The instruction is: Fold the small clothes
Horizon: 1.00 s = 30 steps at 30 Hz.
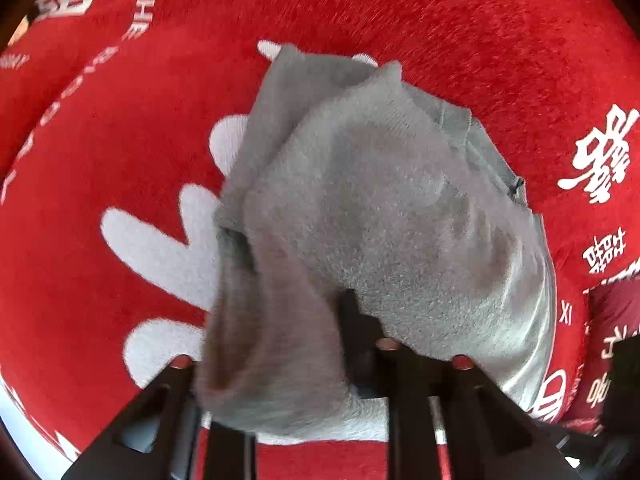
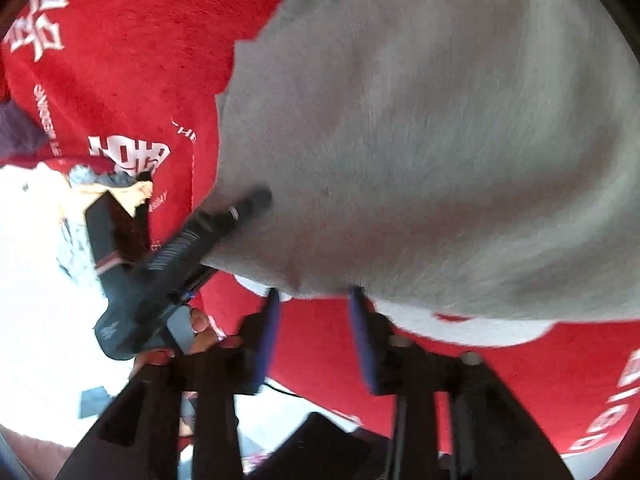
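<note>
Left wrist view: left gripper [image 1: 296, 360] fingertips buried under grey garment [image 1: 360, 208], pinching its folds; lying on red blanket [image 1: 480, 40].

Right wrist view: blurred. Right gripper [image 2: 314, 300] spread, empty, at garment's edge.

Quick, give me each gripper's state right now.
Left gripper: shut on the grey garment.
Right gripper: open, fingertips at the garment's edge, nothing gripped.
</note>
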Each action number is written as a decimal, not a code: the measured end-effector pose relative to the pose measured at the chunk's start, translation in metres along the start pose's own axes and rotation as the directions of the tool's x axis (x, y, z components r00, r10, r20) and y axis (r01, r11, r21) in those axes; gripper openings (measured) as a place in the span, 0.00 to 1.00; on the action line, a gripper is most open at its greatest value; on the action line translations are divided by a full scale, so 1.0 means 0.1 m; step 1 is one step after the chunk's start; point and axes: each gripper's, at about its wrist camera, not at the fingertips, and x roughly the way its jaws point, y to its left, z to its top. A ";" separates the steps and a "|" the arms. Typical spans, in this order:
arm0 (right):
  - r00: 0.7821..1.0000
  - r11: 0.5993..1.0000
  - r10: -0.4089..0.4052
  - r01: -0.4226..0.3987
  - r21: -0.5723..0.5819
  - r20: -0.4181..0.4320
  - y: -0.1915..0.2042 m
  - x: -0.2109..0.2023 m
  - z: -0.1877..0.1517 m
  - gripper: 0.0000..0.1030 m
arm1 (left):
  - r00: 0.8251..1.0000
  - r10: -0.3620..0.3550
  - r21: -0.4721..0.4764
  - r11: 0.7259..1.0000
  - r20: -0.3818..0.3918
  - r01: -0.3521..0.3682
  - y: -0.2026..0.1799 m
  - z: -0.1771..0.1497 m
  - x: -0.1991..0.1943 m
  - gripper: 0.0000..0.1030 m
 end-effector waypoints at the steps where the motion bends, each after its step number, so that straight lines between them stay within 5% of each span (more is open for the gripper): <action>1: 0.999 1.000 -0.027 0.027 -0.009 0.017 0.03 -0.08 0.07 0.43 | 1.000 0.010 0.027 1.000 0.015 -0.011 -0.02 -0.01 -0.03 0.17; 7: 0.991 0.987 -0.130 0.133 -0.091 0.036 0.46 -0.10 0.66 0.61 | 0.982 0.133 0.312 0.935 0.133 -0.169 -0.34 -0.17 -0.11 0.14; 15: 0.944 0.906 -0.304 0.245 -0.345 -0.128 1.43 0.70 1.35 0.77 | 0.961 0.166 0.504 0.824 0.221 -0.258 -0.53 -0.30 -0.10 0.14; 18: 0.897 0.861 -0.382 0.258 -0.439 -0.222 1.69 1.07 1.47 0.78 | 0.956 0.161 0.547 0.791 0.244 -0.273 -0.55 -0.34 -0.11 0.14; 23: 0.781 0.714 -0.580 0.349 -0.607 -0.232 1.98 1.62 1.44 0.78 | 0.954 0.139 0.587 0.762 0.266 -0.275 -0.54 -0.40 -0.13 0.14; 26: 0.749 0.708 -0.603 0.342 -0.618 -0.276 2.00 1.81 1.41 0.78 | 0.951 0.129 0.613 0.738 0.282 -0.282 -0.53 -0.49 -0.14 0.14; 30: 0.650 0.626 -0.710 0.406 -0.666 -0.272 2.01 2.09 1.35 0.78 | 0.949 0.124 0.634 0.717 0.291 -0.288 -0.52 -0.52 -0.15 0.14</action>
